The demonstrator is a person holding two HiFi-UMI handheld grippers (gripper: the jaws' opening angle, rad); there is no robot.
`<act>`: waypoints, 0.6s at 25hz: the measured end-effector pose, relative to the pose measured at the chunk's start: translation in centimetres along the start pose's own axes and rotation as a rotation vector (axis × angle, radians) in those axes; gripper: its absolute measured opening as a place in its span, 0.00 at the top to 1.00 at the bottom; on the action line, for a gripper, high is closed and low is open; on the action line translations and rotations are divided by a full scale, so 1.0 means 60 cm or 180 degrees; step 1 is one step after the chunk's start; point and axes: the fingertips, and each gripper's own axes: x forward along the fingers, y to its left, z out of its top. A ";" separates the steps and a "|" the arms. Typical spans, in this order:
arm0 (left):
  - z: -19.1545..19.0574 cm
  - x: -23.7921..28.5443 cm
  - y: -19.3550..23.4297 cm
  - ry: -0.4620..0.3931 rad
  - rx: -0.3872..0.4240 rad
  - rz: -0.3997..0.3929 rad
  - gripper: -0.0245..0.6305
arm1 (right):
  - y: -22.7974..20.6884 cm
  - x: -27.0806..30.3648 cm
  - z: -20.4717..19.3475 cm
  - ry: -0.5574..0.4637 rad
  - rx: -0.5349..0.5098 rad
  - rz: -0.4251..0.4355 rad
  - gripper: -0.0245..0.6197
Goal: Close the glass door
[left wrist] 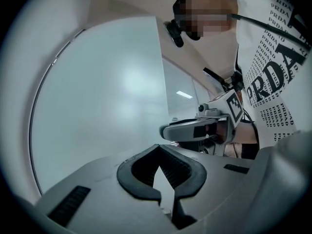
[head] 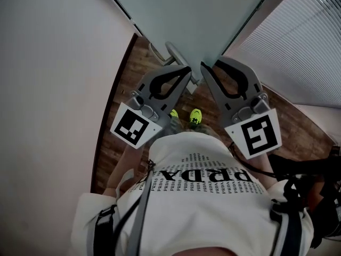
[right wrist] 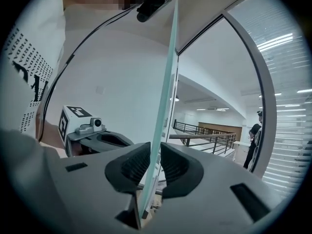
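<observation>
The frosted glass door (head: 186, 15) stands in front of me with its metal handle (head: 171, 51) low on the pane. My right gripper (head: 205, 68) straddles the door's free edge (right wrist: 165, 82). Its two black pads sit tight against either face of the pane, so the right gripper (right wrist: 155, 147) is shut on the door. My left gripper (head: 185, 71) hangs just to the left of it, facing the door's pale face (left wrist: 97, 106). The left gripper (left wrist: 158, 147) has its tips together with nothing in them.
A white wall (head: 53, 63) runs close on the left and slatted blinds (head: 298, 41) on the right. Wooden floor (head: 133, 73) and my yellow shoes (head: 195, 116) lie below. Past the door are a railing (right wrist: 200, 130) and a distant person (right wrist: 253, 135).
</observation>
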 end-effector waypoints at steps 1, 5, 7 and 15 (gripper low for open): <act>0.001 -0.001 0.000 -0.0004 -0.0006 0.0004 0.96 | -0.002 0.000 -0.001 0.0002 0.0014 -0.0003 0.87; 0.009 -0.008 -0.004 0.0051 -0.0025 0.0021 0.96 | -0.010 -0.004 0.003 0.0046 0.0036 0.0005 0.87; 0.024 -0.011 -0.002 -0.0016 -0.0007 0.0136 0.96 | -0.016 0.000 0.017 -0.0005 -0.0058 0.0074 0.88; 0.043 -0.025 -0.014 -0.0179 0.0069 0.0017 0.96 | -0.041 -0.013 0.028 -0.0113 -0.0066 -0.0170 0.88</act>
